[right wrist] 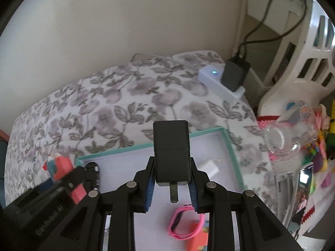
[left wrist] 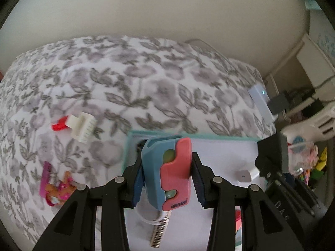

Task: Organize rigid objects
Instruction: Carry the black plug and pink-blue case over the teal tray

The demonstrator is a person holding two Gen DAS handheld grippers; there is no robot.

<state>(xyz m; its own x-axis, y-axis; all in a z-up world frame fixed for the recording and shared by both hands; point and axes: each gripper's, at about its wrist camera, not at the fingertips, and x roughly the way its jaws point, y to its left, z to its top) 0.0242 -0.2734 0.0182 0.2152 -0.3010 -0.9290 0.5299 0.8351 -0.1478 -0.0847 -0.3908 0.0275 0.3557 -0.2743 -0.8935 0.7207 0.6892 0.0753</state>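
- Both views: soft, even daylight, moderately bright; no hard shadows or glare.
- Fisheye optics bow the bed [left wrist: 146, 79] edges; black vignette fills every corner.
- Floral pattern smeared by slight motion blur, worst toward the frame rims.
- Power strip [right wrist: 219, 81] LED glows as a small cyan point.

Matt blue-and-pink plastic case [left wrist: 167, 171] over the smooth, pale-lined box [left wrist: 219, 146]; matt black plastic charger [right wrist: 171, 152] above it too; soft floral cloth bedspread [left wrist: 125, 79] beyond the box.
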